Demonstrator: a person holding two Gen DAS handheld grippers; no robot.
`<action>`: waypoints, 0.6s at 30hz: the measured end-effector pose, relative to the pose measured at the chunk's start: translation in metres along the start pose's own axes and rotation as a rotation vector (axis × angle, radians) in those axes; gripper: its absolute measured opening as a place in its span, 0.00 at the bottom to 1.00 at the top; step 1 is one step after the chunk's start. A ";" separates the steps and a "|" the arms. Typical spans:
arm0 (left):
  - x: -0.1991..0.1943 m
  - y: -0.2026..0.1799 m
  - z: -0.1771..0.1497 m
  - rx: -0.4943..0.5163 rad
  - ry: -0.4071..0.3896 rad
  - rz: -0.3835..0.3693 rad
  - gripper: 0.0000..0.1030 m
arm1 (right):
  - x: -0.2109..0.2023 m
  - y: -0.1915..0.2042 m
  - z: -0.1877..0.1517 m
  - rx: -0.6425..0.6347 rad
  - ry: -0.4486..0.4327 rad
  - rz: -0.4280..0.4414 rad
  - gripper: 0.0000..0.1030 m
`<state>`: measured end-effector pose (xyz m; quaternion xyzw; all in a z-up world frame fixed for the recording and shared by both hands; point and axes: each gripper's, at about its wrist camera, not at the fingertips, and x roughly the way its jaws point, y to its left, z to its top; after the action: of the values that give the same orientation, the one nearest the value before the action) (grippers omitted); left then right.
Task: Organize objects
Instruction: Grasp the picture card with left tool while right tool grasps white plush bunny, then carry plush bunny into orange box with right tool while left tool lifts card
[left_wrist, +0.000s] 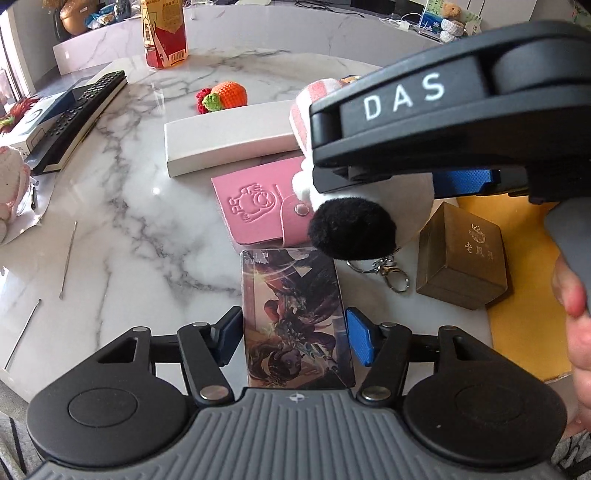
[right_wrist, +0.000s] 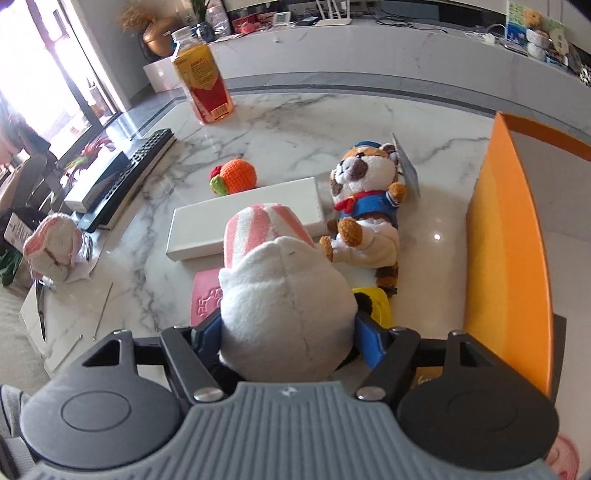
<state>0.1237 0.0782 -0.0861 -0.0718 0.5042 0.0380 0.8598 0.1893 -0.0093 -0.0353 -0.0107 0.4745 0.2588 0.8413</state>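
My right gripper (right_wrist: 290, 334) is shut on a white plush toy (right_wrist: 284, 314) with a pink-striped part and a black pom, held above the marble table. In the left wrist view the toy (left_wrist: 351, 227) hangs under the right gripper (left_wrist: 369, 173), over a pink card wallet (left_wrist: 255, 210). My left gripper (left_wrist: 293, 338) is open, its blue pads either side of an illustrated card (left_wrist: 295, 317) lying flat on the table. The pads do not touch the card. A keyring (left_wrist: 391, 271) dangles from the toy.
A long white box (left_wrist: 229, 142), a crocheted orange (left_wrist: 225, 96), a juice bottle (left_wrist: 164, 33), a remote (left_wrist: 79, 114) and a brown box (left_wrist: 461, 254) stand around. A bear plush (right_wrist: 365, 210) lies by an orange box (right_wrist: 509, 251). Thin metal picks (left_wrist: 68, 254) lie at left.
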 end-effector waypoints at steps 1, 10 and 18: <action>0.001 0.000 0.000 0.001 -0.005 0.002 0.68 | -0.004 0.000 -0.001 0.002 -0.011 0.008 0.71; -0.009 -0.003 0.000 -0.001 -0.050 0.054 0.67 | -0.044 0.005 -0.009 0.028 -0.056 0.029 0.71; -0.040 0.001 0.002 -0.041 -0.091 0.046 0.68 | -0.093 -0.013 -0.021 0.096 -0.134 0.031 0.71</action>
<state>0.1059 0.0798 -0.0507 -0.0760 0.4652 0.0713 0.8790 0.1399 -0.0660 0.0246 0.0544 0.4292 0.2486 0.8666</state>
